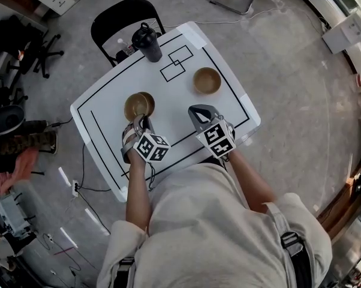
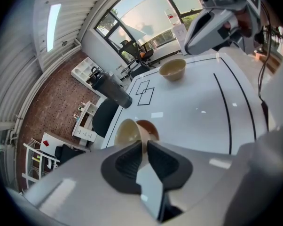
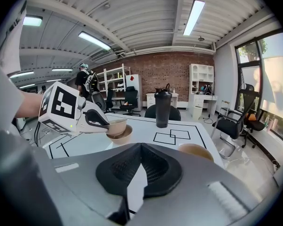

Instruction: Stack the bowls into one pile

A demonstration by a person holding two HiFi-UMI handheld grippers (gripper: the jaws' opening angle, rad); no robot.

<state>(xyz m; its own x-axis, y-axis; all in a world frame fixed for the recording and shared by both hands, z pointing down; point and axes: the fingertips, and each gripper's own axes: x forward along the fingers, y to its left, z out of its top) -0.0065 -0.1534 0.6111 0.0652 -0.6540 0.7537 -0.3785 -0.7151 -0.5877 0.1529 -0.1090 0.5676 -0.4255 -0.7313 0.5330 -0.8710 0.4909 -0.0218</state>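
My left gripper (image 1: pixel 141 122) is clamped on the near rim of the pale bowl (image 1: pixel 134 105). In the left gripper view its two pads pinch the bowl's thin wall between them (image 2: pixel 144 144). That pale bowl (image 2: pixel 127 132) sits in the brown bowl (image 1: pixel 149 99), off centre, so the brown rim shows on the side toward the black shaker bottle (image 1: pixel 147 42). From the right gripper view the pale bowl (image 3: pixel 112 125) looks close to level, with the brown bowl (image 3: pixel 123 136) under it. Both bowls are on my side of the shaker bottle on the white table (image 1: pixel 108 110), well apart from it. My right gripper (image 1: pixel 199 111) is clenched with nothing in it, the pads pressed together (image 3: pixel 140 147). It hangs over the table, farther from the shaker bottle than the nested pair and to their right. The third bowl (image 1: pixel 207 80) stands alone and upright to the right of the shaker bottle, nearer me than it and beyond my right gripper. It touches neither gripper. The drawn rectangles (image 1: pixel 176 63) lie between it and the shaker bottle.
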